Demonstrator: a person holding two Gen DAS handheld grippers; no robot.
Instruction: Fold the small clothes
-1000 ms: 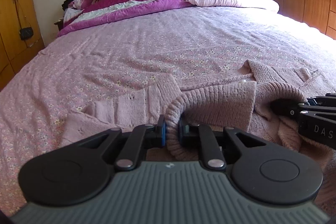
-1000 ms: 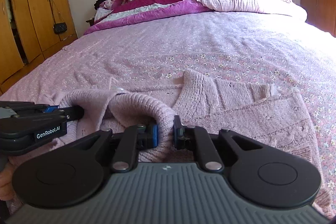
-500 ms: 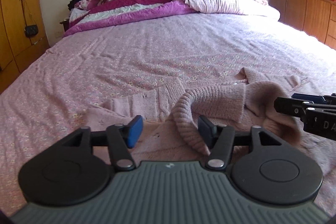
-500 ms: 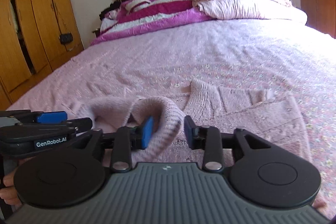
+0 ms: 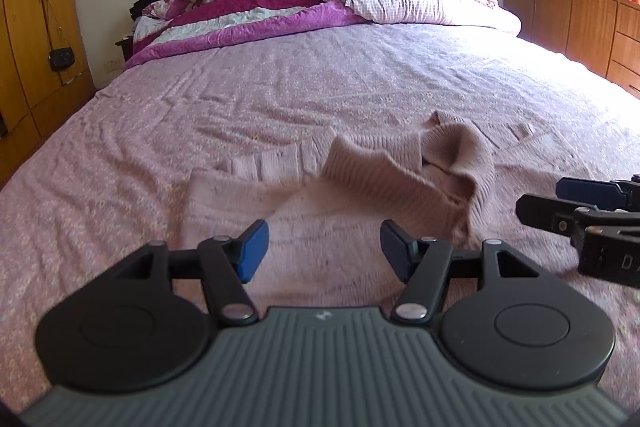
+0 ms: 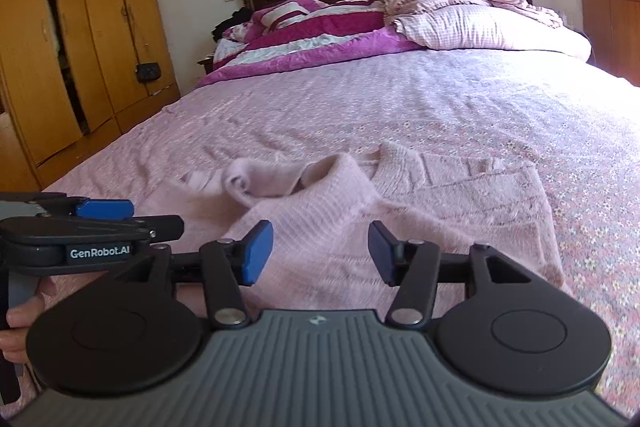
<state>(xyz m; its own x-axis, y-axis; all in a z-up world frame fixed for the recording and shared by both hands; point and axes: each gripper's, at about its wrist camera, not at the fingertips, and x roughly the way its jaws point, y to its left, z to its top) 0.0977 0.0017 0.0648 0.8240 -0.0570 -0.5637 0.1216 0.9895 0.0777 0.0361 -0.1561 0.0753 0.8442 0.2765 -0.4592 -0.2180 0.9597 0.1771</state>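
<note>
Lying rumpled on the floral bedspread [image 5: 320, 99], pink knit sweater [image 5: 400, 179] ahead of my left gripper [image 5: 320, 249], jaws wide and empty, my right gripper [image 6: 318, 253] equally wide over the knit, purple quilt [image 6: 320, 39] at twelve o'clock, wardrobe [image 6: 80, 39] at ten.

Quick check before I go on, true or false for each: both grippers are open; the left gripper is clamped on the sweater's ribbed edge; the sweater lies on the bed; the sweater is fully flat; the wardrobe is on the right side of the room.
1. Both the left gripper and the right gripper are open. True.
2. The left gripper is clamped on the ribbed edge. False: nothing is between its fingers.
3. The pink sweater lies on the bed. True.
4. The sweater is fully flat. False: its ribbed edge stands bunched up.
5. The wardrobe is on the right. False: it is on the left.
</note>
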